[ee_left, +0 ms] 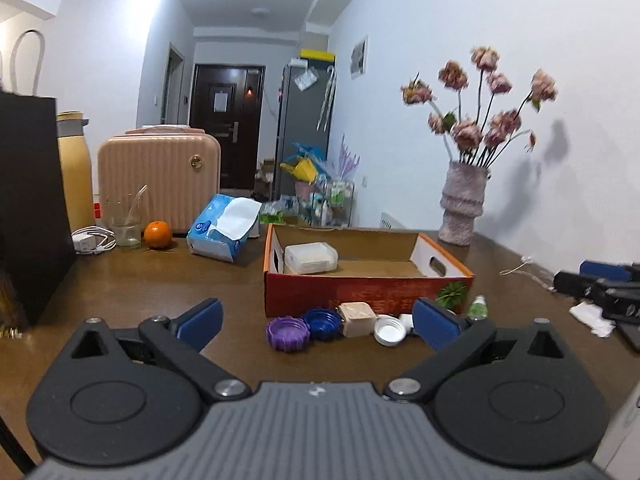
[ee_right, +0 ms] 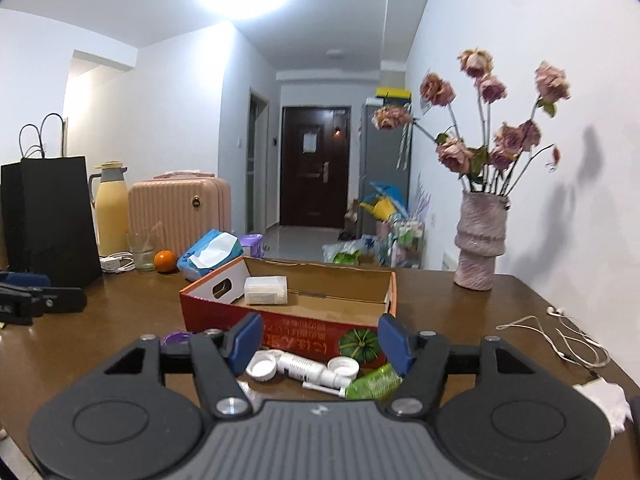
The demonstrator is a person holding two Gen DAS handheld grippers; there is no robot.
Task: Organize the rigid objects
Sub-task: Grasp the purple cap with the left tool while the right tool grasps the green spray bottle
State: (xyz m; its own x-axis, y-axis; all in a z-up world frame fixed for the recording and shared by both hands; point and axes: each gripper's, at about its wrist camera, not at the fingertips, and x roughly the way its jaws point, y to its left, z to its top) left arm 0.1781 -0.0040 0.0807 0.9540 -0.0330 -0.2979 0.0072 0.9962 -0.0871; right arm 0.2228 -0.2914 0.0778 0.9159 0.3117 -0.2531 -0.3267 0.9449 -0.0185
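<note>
Both pairs of tongs hang empty over the brown wooden counter point(ee_left: 120, 280), between picks in a tidy-up that has barely started. The left tongs point(ee_left: 316, 322) stand spread wide with nothing between the blue pads; the right tongs point(ee_right: 322, 340) are parted about halfway, also holding nothing.

Straight ahead of both sits the shallow red-and-orange cardboard box point(ee_left: 360, 292), open-topped. Only one translucent white plastic case point(ee_left: 311, 258) lies inside it, at its far left corner.

The rest waits on the counter against the box's near wall: a ribbed purple plastic cap point(ee_left: 288, 333) and a dark blue ribbed cap point(ee_left: 322, 322) lie just ahead of the left tongs, next to a beige squarish plastic lid point(ee_left: 357, 319) and a white round cap point(ee_left: 390, 330). Ahead of the right tongs lie a white plastic bottle on its side point(ee_right: 306, 368) and a green tube point(ee_right: 374, 386).

The next move, by the look of it, calls for closing on one of these small hard pieces and lifting it over the low wall. The caps lie flat and close together, so a clean grip on a single one may need care.
</note>
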